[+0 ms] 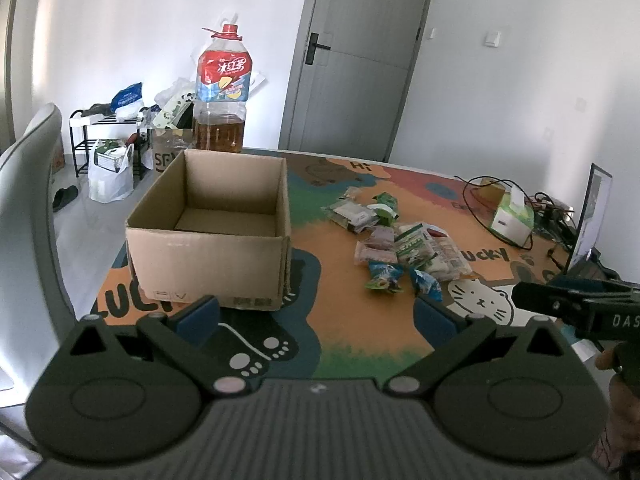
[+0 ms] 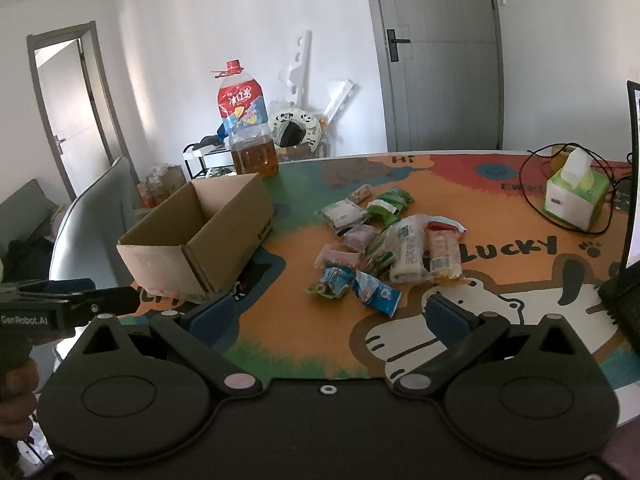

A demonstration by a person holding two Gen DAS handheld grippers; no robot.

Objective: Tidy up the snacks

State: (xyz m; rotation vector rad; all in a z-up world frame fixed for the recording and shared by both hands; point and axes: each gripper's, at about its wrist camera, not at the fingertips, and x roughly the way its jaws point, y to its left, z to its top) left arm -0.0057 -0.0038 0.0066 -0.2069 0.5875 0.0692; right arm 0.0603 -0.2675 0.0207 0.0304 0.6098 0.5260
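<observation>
Ahead of both wide-open, empty grippers: a loose pile of small foil and plastic snack packets (image 2: 380,240) on the colourful cartoon-print surface (image 2: 304,344).

The right gripper (image 2: 332,314) is nearer, the packets just beyond its fingertips; from the left gripper (image 1: 316,312) they lie ahead-right, the open brown cardboard box (image 1: 212,232) ahead-left. Only the left view shows the box's empty floor; the right view separates the packets better.
</observation>
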